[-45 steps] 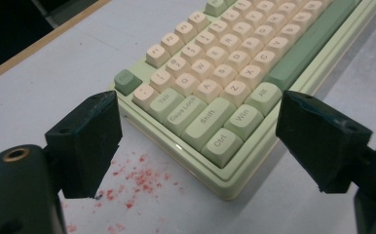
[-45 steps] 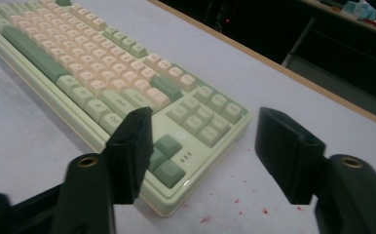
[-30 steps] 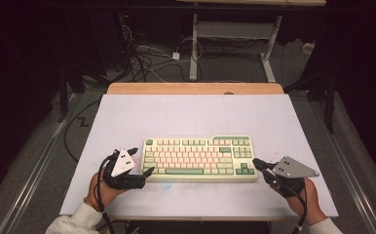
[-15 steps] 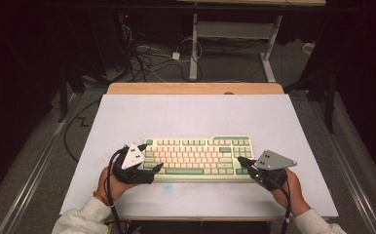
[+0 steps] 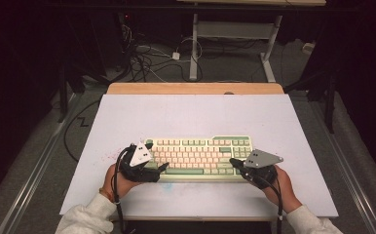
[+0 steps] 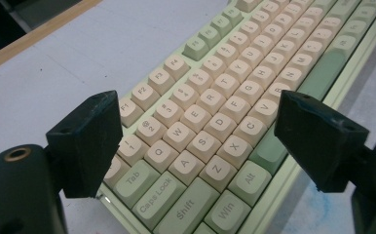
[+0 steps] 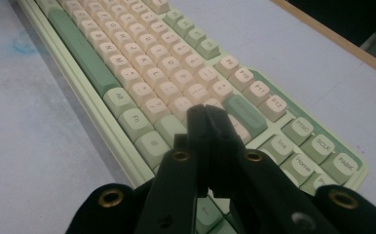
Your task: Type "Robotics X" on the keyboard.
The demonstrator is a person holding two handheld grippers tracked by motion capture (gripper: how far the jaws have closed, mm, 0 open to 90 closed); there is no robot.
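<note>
The mechanical keyboard (image 5: pixel 198 158) sits near the front edge of the white counter (image 5: pixel 196 114), long side facing the person. The left claw (image 6: pixel 198 141) gapes wide over the Tab-to-Alt corner, nothing between its pads; the right claw (image 7: pixel 208 114) is pinched tight, empty, tips low above the keys by the arrow cluster. It looks like a stiff plastic slab, cream and sage sculpted keycaps, smooth and probably slippery. Best grabbed by the short end edges, not the wobbly caps.
</note>
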